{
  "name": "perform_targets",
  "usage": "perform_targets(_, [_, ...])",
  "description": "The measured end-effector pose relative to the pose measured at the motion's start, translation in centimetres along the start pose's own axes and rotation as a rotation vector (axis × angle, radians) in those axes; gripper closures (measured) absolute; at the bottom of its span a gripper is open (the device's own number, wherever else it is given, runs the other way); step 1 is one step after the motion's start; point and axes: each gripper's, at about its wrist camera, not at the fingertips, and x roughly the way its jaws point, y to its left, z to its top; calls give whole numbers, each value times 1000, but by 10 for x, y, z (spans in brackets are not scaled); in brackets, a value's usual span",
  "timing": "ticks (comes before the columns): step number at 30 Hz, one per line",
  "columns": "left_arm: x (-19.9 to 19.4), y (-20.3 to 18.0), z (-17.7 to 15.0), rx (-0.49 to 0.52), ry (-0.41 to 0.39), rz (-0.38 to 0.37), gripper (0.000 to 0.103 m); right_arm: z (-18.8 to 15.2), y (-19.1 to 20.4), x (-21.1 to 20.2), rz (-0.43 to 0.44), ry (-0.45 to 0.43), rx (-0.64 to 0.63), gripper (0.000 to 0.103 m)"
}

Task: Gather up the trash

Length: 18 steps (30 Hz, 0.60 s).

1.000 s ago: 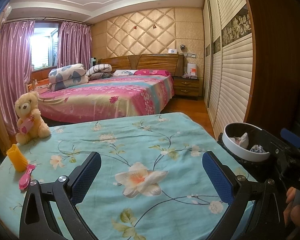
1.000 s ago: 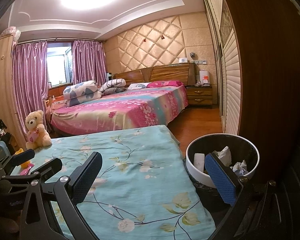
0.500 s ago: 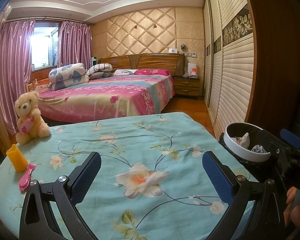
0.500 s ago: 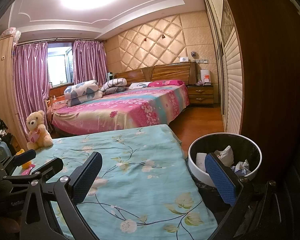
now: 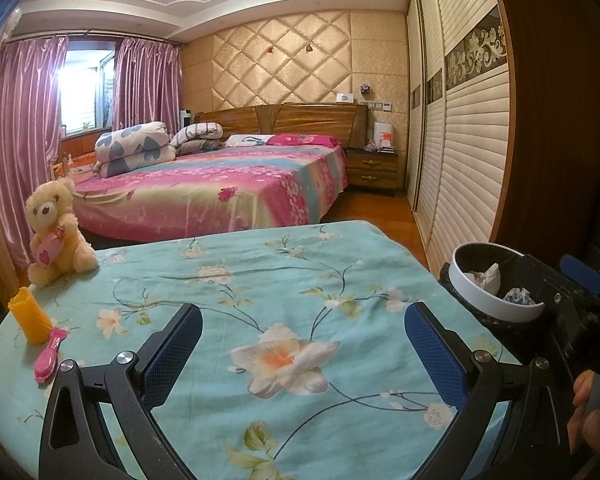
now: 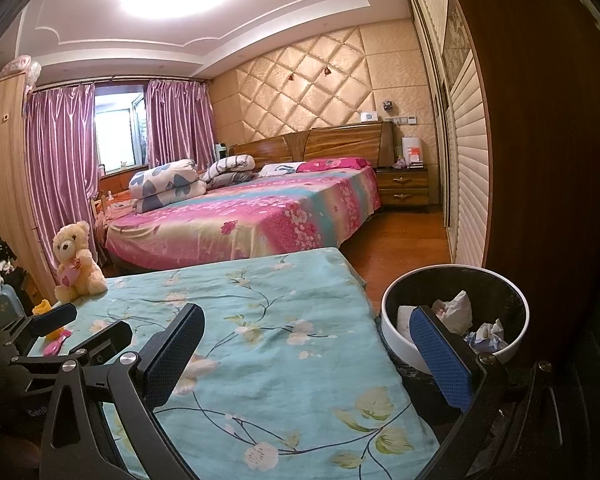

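Observation:
A white-rimmed black trash bin stands on the floor at the table's right side and holds crumpled tissues; it also shows in the left wrist view. My right gripper is open and empty, its right finger over the bin's near rim. My left gripper is open and empty, low over the floral turquoise tablecloth. No loose trash shows on the cloth.
A teddy bear, a yellow cup and a pink brush sit at the table's left end. A pink bed lies beyond. Louvred wardrobe doors line the right. The left gripper shows in the right wrist view.
Both views have shifted only slightly; the bin sits a little lower and nearer in the right wrist view. Both grippers stay open and empty.

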Motion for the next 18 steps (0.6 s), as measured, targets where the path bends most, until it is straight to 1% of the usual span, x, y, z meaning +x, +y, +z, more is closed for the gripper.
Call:
perform_targets(15, [11, 9, 1, -21, 28, -9, 1, -2, 10, 13, 6, 38, 6, 0])
perform_targets(18, [12, 9, 1, -21, 30, -10, 1, -1, 7, 17, 11, 48, 11, 0])
